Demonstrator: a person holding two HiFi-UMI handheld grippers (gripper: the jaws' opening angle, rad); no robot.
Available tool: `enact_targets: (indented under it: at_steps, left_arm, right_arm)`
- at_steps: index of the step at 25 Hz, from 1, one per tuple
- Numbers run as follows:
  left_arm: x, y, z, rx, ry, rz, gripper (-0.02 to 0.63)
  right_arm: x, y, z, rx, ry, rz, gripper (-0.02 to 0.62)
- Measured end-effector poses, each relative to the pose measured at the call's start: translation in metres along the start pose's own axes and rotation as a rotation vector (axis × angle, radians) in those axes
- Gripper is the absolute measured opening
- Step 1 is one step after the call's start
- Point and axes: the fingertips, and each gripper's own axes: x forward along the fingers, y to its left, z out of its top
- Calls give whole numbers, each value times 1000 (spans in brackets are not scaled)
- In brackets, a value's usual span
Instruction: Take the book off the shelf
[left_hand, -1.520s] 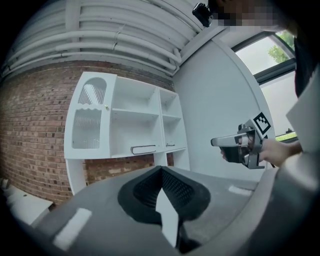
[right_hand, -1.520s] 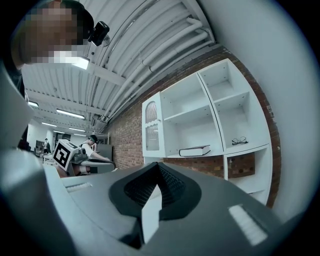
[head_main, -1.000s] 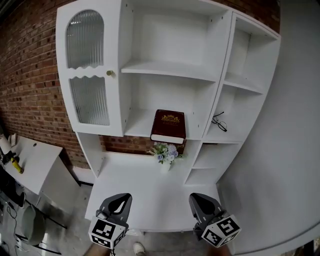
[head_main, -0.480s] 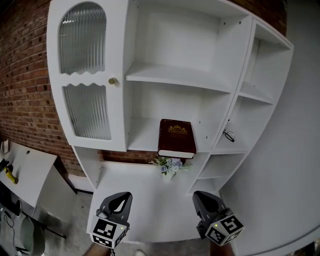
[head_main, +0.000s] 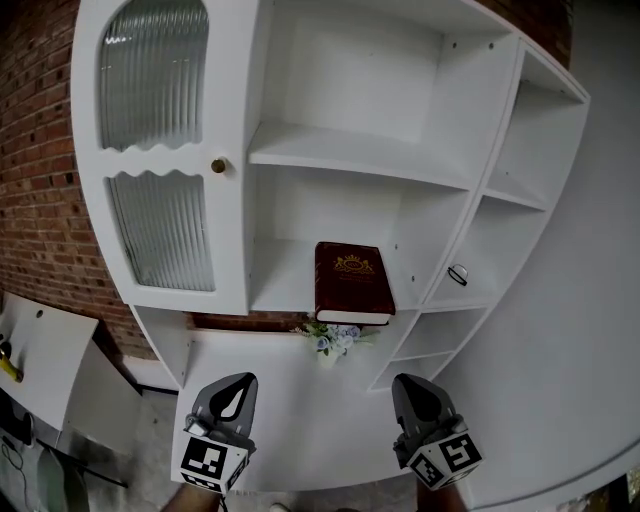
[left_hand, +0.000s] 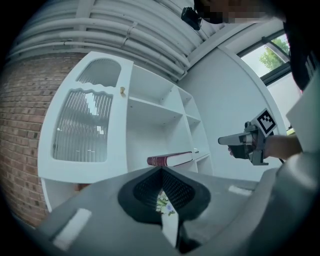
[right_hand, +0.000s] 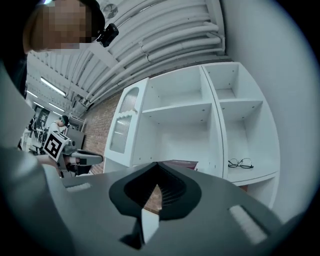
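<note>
A dark red book (head_main: 352, 283) with a gold emblem lies flat on the middle shelf of a white shelf unit (head_main: 350, 155), its front edge jutting over the shelf lip. Both grippers hang low, well short of it. My left gripper (head_main: 236, 386) is below and to the book's left, shut and empty. My right gripper (head_main: 411, 386) is below and to its right, also shut and empty. The left gripper view has the book (left_hand: 170, 159) just above the closed jaws. In the right gripper view the book (right_hand: 181, 163) peeks over the jaws.
A small vase of flowers (head_main: 333, 340) stands on the white desk surface (head_main: 290, 420) under the book. Eyeglasses (head_main: 458, 274) lie in the right-hand compartment. A ribbed-glass cabinet door (head_main: 160, 230) with a brass knob (head_main: 217, 165) closes the left side. Brick wall (head_main: 40, 180) behind.
The shelf unit has grown larger in the head view, with the book nearer its centre. Both grippers stay shut at the bottom of the frame.
</note>
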Motion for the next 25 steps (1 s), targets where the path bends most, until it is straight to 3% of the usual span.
enact_targets:
  at_steps: [7,12,18,25]
  left_arm:
    - [13,5,3,-10,-34,-28,3]
    - [31,-4,-5,-48,31,-53,3]
    - [68,-6,-10,-51,42,-63,3]
    - [118,-13,-15,-58,79,-75,71]
  right_arm:
    - [8,-10,-3,14,5,-9,23]
    - [20,-22,-3,55,6,21,23]
    - [45,-47,-10,145,28,82,23]
    - [76,-83,-13,219,58,158,44]
